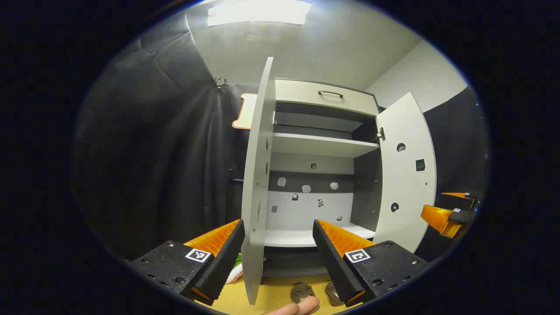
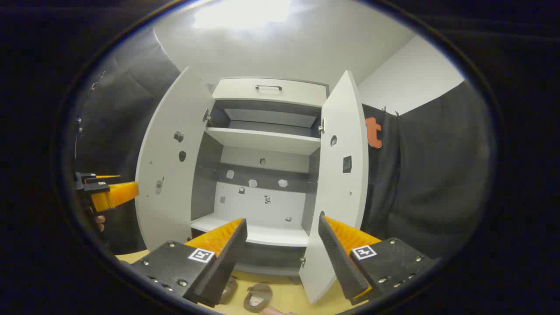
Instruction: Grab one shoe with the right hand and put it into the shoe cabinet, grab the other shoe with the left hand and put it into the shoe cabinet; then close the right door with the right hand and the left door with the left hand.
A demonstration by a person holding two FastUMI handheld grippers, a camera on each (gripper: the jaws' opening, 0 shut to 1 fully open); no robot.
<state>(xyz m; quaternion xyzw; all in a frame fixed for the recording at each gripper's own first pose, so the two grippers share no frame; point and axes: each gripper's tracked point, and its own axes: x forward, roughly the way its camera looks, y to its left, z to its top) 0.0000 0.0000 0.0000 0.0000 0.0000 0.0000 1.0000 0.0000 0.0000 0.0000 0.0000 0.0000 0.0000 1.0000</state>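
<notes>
Bright ceiling light (image 1: pixel 258 12) overhead, white wall (image 2: pixel 407 78) right of it, yellow floor (image 2: pixel 288 299) far below, green-and-white object (image 1: pixel 236 269) on that floor.

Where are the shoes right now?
Both shoes lie on the yellow floor before the open shoe cabinet, below the right gripper in the right gripper view.

White shoe cabinet (image 2: pixel 267 140), both doors wide open, shelves bare; two brown shoes (image 2: pixel 258 296) on floor before it.

Both shoes (image 2: pixel 258 297) lie half cut off at the edge.
</notes>
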